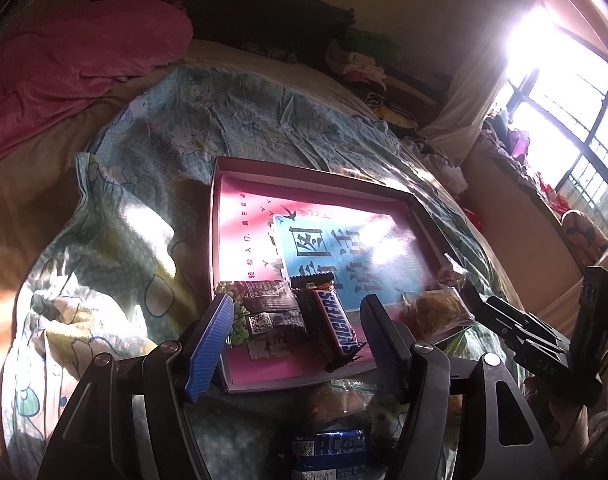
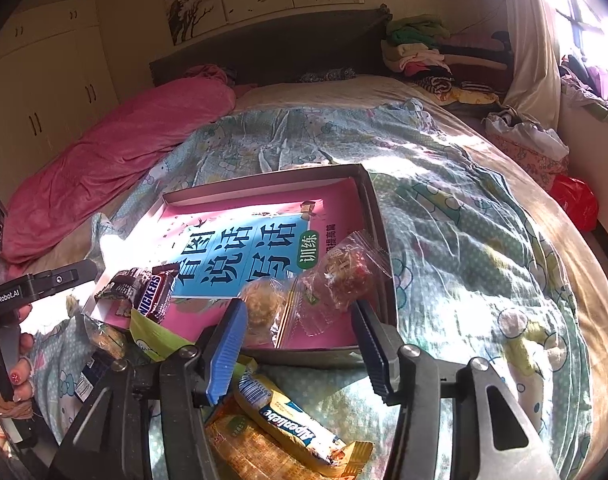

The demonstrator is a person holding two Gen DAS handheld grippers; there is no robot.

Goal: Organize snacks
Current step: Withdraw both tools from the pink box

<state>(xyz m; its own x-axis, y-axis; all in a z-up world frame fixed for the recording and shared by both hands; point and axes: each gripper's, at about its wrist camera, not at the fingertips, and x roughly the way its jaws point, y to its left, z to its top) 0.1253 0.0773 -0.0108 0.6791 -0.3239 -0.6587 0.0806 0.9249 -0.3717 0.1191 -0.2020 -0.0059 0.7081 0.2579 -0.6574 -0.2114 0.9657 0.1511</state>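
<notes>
From the left wrist view, the left tool [image 1: 298,338] hangs with its fingers spread apart and nothing between them, just above the near edge of a shallow box [image 1: 312,178] lying on the bed [image 1: 116,240]. Inside the box, near that edge, a Snickers bar [image 1: 334,318] lies beside a dark snack packet [image 1: 270,308], both resting on a pink and blue book [image 1: 324,248]. A clear-wrapped pastry [image 1: 436,312] sits at the box's right side. A blue packet [image 1: 328,452] lies on the bed below the tool. The right tool [image 1: 552,328] shows at the right edge.

From the right wrist view, the right tool [image 2: 298,346] is also spread wide and holds nothing, over the box's [image 2: 264,182] near corner. A round pastry [image 2: 264,304] and a bag of red and yellow snacks [image 2: 346,276] lie inside, just ahead of the fingers. The Snickers bar [image 2: 154,292] lies at the left. A yellow Alpenliebe pack [image 2: 288,424] rests on the bed under the tool, on top of other wrappers [image 2: 240,448]. The left tool's [image 2: 44,284] state cannot be told here.
</notes>
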